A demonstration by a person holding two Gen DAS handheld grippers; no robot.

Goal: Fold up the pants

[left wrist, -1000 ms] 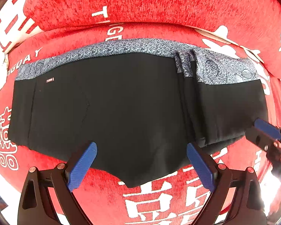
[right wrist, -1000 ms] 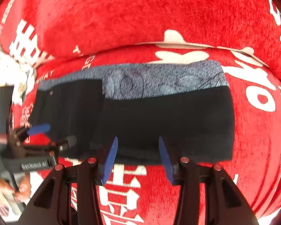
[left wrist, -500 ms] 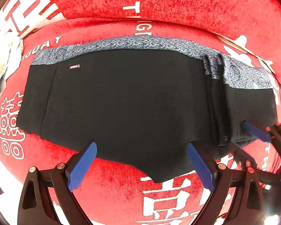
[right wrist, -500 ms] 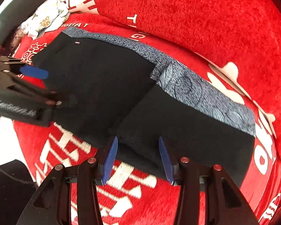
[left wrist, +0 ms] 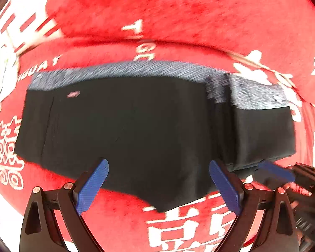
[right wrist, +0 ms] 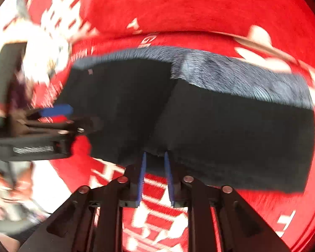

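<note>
Right hand-held gripper [right wrist: 155, 157] just narrowed, apparently pinching the near hem of the black pants [right wrist: 231, 130] for a fold; left hand-held gripper [left wrist: 158, 187] hovering wide open, empty.

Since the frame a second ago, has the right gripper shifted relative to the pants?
Yes. The right gripper has slid left along the hem of the pants, from under the folded flap to its left edge, and its jaws have just been closing on the fabric there.

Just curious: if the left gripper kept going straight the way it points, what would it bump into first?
Probably the black pants spread on the red blanket; the open left gripper frames their lower edge, though depth is unclear.
</note>
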